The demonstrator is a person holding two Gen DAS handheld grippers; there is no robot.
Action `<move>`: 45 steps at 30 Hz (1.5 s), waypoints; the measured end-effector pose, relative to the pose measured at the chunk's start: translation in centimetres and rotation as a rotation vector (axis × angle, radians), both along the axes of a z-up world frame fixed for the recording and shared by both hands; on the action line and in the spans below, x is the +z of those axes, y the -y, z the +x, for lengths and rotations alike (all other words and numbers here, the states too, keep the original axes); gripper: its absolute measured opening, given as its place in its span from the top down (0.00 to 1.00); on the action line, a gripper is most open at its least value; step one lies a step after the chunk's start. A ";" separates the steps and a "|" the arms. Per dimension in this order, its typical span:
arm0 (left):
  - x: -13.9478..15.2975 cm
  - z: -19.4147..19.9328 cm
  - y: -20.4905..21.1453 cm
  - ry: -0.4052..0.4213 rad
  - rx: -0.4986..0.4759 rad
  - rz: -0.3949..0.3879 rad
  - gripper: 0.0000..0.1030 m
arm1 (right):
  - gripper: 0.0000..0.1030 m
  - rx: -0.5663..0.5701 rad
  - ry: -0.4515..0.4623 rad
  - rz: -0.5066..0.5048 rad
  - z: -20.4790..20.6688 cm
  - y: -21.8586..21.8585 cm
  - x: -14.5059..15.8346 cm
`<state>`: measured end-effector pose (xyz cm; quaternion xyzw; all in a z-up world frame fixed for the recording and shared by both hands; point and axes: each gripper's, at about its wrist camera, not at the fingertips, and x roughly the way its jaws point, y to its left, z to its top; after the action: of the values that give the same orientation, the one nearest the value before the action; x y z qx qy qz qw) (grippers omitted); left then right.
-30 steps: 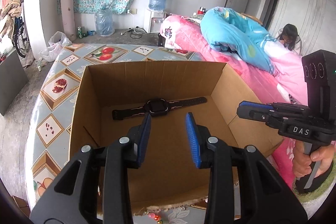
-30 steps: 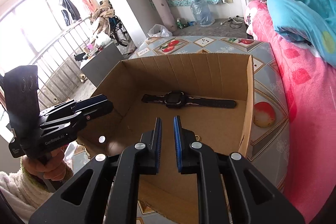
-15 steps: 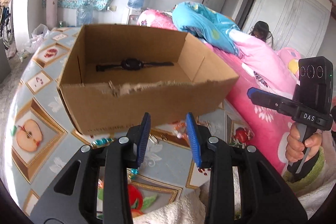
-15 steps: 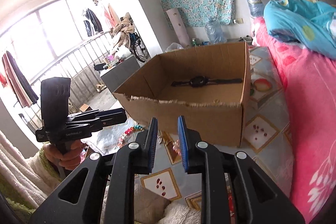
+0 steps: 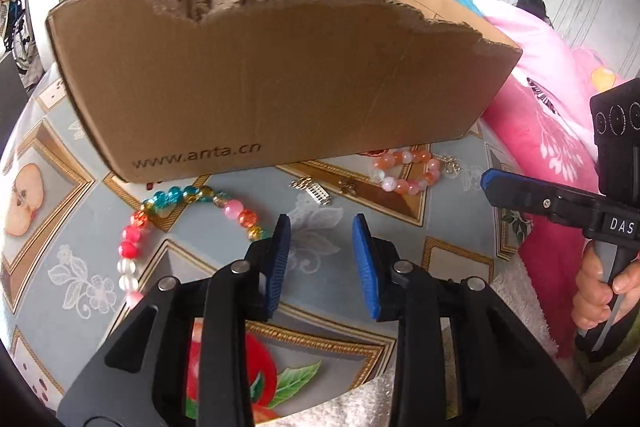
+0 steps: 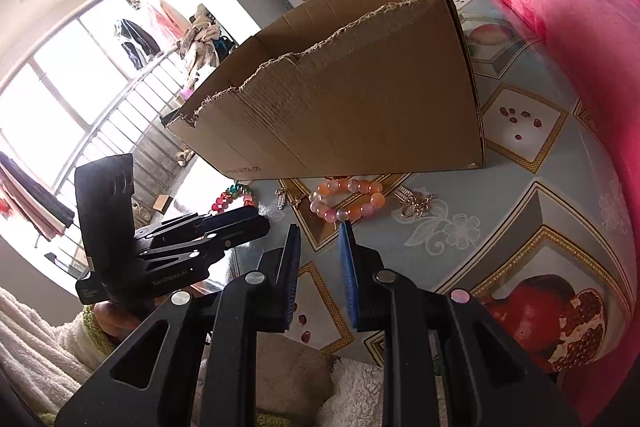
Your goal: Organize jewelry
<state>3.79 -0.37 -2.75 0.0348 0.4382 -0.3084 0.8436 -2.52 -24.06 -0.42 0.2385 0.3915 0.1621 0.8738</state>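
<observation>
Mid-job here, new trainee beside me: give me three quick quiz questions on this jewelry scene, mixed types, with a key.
1. True or false: the right gripper is shut on the orange bead bracelet.
2. Which lies nearer the left gripper? A) multicolored bead bracelet B) orange bead bracelet
3. Fill in: the jewelry lies on the table, in front of the cardboard ____.

Key: 1 false, its jaws stand open and empty; 2 A; 3 box.

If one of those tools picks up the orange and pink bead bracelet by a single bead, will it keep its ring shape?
Probably not. The orange and pink bracelet looks like separate round beads on a string, so it would likely sag into a drooping loop. The glossy beads may slip between the flat pads. Pushed, it should slide along the smooth tablecloth.
</observation>
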 end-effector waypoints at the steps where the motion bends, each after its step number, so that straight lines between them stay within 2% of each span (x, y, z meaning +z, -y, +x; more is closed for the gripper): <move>1: 0.1 0.0 -0.5 -0.009 0.012 -0.006 0.70 | 0.80 0.005 0.000 -0.006 0.0 -0.1 0.0; 6: 0.2 -0.1 -1.7 -0.007 0.053 0.032 0.70 | 0.80 0.021 -0.009 -0.014 0.5 -0.5 -0.6; 9: 0.5 0.1 -0.6 0.012 0.022 0.025 0.70 | 0.80 0.033 -0.010 -0.017 0.7 -0.8 -0.9; 13: 0.7 0.7 1.9 0.080 -0.013 0.048 0.72 | 0.80 0.042 -0.004 -0.050 0.9 -1.4 -0.8; 15: 0.4 1.1 2.6 0.089 -0.026 0.065 0.81 | 0.80 0.046 0.001 -0.066 0.9 -1.7 -0.7; 17: 0.0 1.5 3.1 0.087 -0.036 0.081 0.84 | 0.80 0.050 0.004 -0.073 0.9 -1.7 -0.7; 21: -0.3 1.2 4.1 0.156 -0.049 0.155 0.93 | 0.80 0.054 0.002 -0.068 1.2 -1.9 -0.8; 24: -0.3 0.6 4.3 0.172 -0.075 0.178 0.96 | 0.80 0.060 0.002 -0.071 1.4 -2.1 -0.9; 32: -0.2 -1.5 4.0 0.174 -0.110 0.200 0.96 | 0.80 0.062 0.006 -0.081 1.4 -2.3 -0.7; 36: -0.1 -1.6 3.2 0.136 -0.103 0.166 0.96 | 0.80 0.067 0.005 -0.089 1.3 -2.7 -0.6; 40: 0.7 -0.9 2.3 0.152 -0.054 0.109 0.95 | 0.80 0.077 0.009 -0.096 1.2 -3.4 -0.3; 45: 0.6 1.0 2.8 0.164 -0.011 0.114 0.81 | 0.80 0.087 0.016 -0.107 1.1 -4.1 0.1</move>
<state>4.78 -3.12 -2.14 0.1102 0.3841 -0.2838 0.8717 -1.42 -19.95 -0.28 0.1730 0.4027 0.1807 0.8805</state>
